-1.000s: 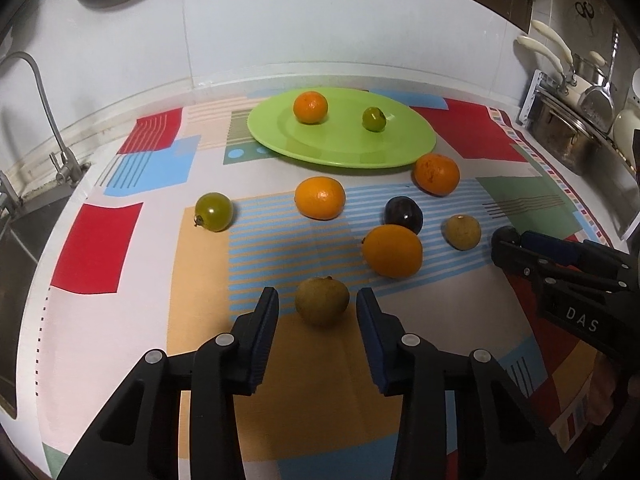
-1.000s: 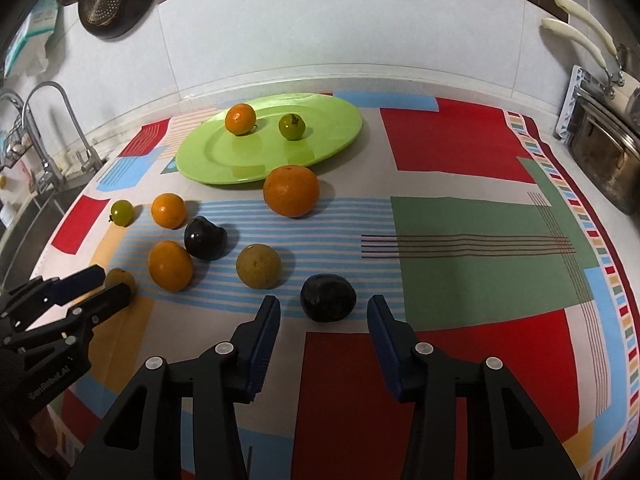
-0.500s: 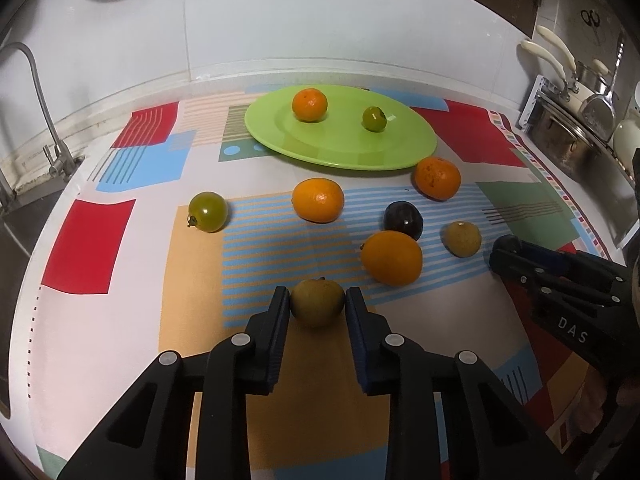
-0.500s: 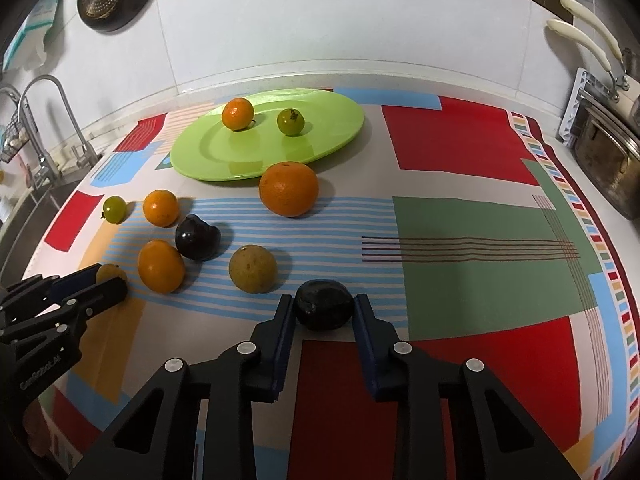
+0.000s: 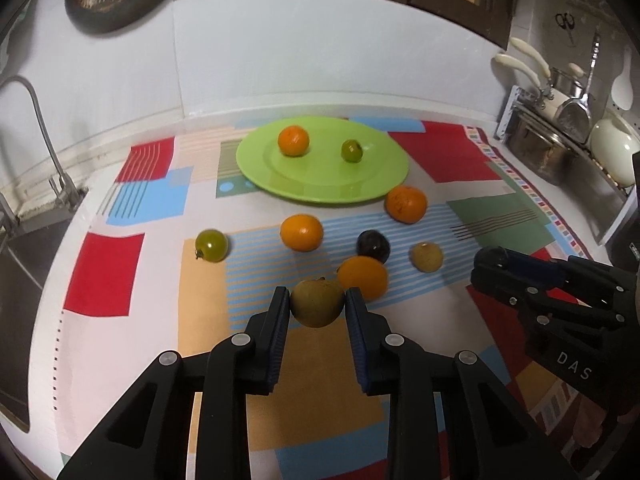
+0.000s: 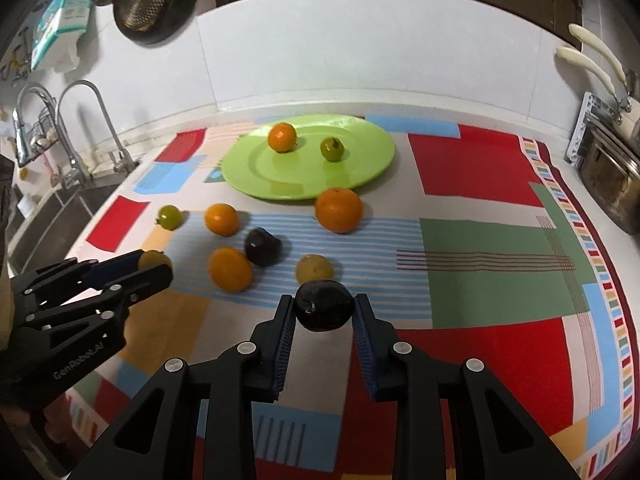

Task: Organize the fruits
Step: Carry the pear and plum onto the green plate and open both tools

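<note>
A brown fruit [image 5: 317,302] is clamped between the nearly closed jaws of the left gripper [image 5: 316,312], and a dark fruit [image 6: 324,306] is pinched the same way by the right gripper [image 6: 324,316]; both are held clear of the patterned cloth [image 6: 480,184], presumably so that they can be carried to the green plate [image 5: 320,188], where an orange and a small green fruit are already kept. Six more fruits are left loose on the cloth between grippers and plate. The undersides of the held fruits are hidden, so their clearance above the cloth cannot be judged.
</note>
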`<state>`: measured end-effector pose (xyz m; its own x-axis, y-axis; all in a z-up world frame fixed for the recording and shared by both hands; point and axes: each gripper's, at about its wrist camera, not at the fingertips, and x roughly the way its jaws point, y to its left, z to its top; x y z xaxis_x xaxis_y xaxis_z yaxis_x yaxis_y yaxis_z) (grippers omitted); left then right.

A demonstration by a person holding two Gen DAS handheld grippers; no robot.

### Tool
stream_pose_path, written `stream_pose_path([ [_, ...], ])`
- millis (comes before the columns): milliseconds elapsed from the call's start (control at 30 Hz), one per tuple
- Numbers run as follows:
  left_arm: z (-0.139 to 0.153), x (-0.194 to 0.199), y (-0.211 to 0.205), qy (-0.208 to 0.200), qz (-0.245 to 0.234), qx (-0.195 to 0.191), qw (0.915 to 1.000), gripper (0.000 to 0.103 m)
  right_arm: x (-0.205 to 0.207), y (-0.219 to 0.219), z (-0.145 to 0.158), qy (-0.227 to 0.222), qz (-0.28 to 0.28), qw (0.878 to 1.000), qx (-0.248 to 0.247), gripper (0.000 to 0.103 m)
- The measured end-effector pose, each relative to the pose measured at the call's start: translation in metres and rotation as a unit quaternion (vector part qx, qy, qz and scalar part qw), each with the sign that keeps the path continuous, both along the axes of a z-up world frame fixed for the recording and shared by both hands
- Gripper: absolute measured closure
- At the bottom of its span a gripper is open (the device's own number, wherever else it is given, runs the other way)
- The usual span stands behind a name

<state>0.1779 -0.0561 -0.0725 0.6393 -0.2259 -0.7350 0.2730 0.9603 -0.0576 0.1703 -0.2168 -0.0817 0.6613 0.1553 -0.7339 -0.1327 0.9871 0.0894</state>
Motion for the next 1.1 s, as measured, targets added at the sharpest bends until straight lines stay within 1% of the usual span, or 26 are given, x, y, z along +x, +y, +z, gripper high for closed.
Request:
stream_pose_path([
  [367, 0.035, -0.01, 0.004, -0.033, -0.028, -0.017, 0.9989, 0.074, -0.015, 0.012, 0.038, -0.041, 0.003, 0.999, 0.007, 0.073],
  [667, 0.06, -0.009, 0.004, -0.071, -0.042, -0.009, 0.9966, 0.074, -0.016, 0.019, 0.06, -0.064, 0.013, 0.998, 0.011, 0.073],
  [800, 0.072, -0.003, 0.005, -0.089, -0.047, -0.01, 0.9949, 0.074, -0.012, 0.022, 0.07, -0.077, 0.015, 0.997, 0.011, 0.073],
  [933, 0.081, 0.004, 0.005, -0.095, -0.053, -0.018, 0.9939, 0.074, -0.005, 0.024, 0.079, -0.088, 0.018, 0.996, 0.013, 0.073],
  [1100, 0.09, 0.02, 0.003, -0.107, -0.06, -0.017, 0.9923, 0.074, 0.007, 0.026, 0.089, -0.102, 0.024, 0.994, 0.009, 0.073],
])
